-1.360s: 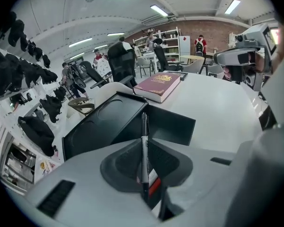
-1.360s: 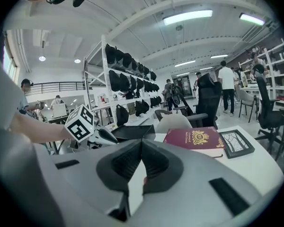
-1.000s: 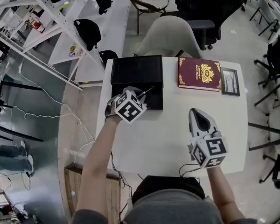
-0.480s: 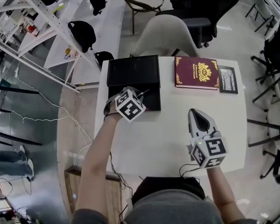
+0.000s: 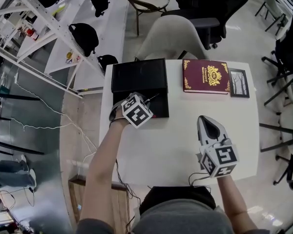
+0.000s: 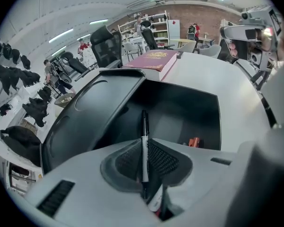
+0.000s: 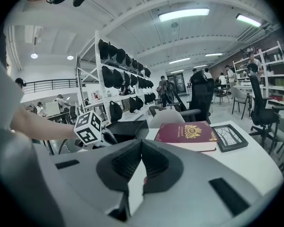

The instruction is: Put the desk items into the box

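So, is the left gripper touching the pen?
Touching. In the left gripper view, the left gripper pinches the pen between its pads, above the open box.

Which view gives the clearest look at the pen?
The left gripper view: the pen stands pinched in the left hand-held gripper, its tip over the open black box. The head view shows only a thin sliver of it past the marker cube. The right gripper view does not show it.

Slim pen (image 6: 144,141) over open black box (image 6: 180,105)
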A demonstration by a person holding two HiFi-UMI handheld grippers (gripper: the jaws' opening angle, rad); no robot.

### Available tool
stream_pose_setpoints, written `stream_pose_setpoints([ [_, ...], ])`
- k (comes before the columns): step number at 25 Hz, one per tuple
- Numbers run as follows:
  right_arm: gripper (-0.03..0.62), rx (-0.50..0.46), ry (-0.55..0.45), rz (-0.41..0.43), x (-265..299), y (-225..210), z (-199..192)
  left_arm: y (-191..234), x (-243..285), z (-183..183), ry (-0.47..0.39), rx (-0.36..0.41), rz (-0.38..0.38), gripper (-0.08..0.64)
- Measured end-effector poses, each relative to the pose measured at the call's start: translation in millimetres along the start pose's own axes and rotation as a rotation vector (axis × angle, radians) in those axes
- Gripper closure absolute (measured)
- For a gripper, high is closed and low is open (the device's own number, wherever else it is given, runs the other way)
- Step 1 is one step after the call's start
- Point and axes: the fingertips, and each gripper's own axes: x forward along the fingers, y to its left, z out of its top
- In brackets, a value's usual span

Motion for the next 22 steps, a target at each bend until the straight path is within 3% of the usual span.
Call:
stream_pose_setpoints([
  [13, 0.588, 0.01, 0.015, 0.005, 3.5, 3.5, -4.6, 1.2, 0.7, -1.5, -0.006, -0.061, -0.026, 0.512],
  [22, 0.588, 0.011, 0.02, 0.007, 2.3, 2.4, -5.1, 0.5, -8.1, 0.0, -0.013, -0.056, 0.011, 0.489],
])
